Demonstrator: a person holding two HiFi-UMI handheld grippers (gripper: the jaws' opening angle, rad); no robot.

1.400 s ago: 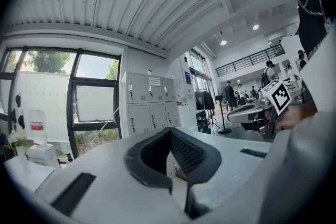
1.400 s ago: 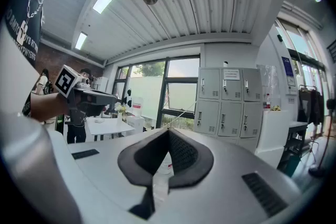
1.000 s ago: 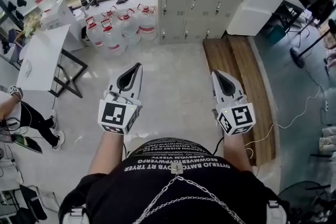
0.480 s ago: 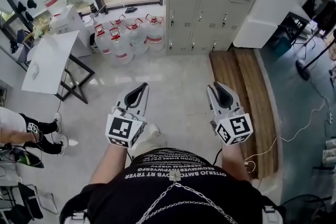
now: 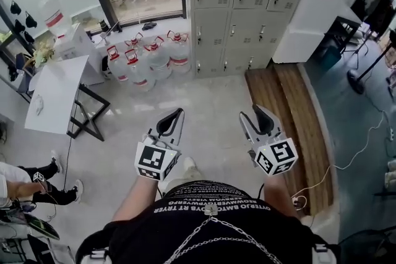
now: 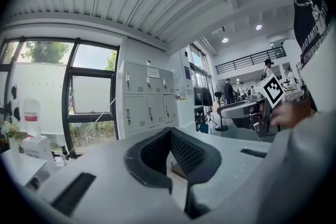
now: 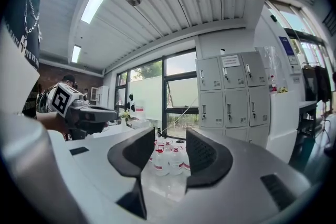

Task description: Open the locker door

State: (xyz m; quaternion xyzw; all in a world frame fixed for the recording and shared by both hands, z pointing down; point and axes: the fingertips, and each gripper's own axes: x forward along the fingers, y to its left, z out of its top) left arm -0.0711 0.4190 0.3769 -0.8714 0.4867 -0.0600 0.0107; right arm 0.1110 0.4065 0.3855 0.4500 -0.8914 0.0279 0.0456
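A grey bank of lockers (image 5: 241,3) stands against the far wall with every door closed and small handles on each; it also shows in the left gripper view as lockers (image 6: 147,102) and in the right gripper view as lockers (image 7: 231,94). Both grippers are held at waist height, well short of the lockers. My left gripper (image 5: 179,114) points forward with its black pads meeting at the tips (image 6: 169,132) and nothing in them. My right gripper (image 5: 255,115) is level with it; its jaws are opening, with a clear gap (image 7: 169,147) and nothing between the pads.
Several water bottles (image 5: 148,55) stand on the floor left of the lockers, below a window. A white table (image 5: 59,93) is at the left and a white counter (image 5: 309,9) at the right. A wooden platform (image 5: 288,108) lies ahead on the right. A person (image 5: 25,188) sits at far left.
The right gripper's jaws have gone from shut to apart. The view has moved toward the lockers, which show more fully. The left gripper stays shut.
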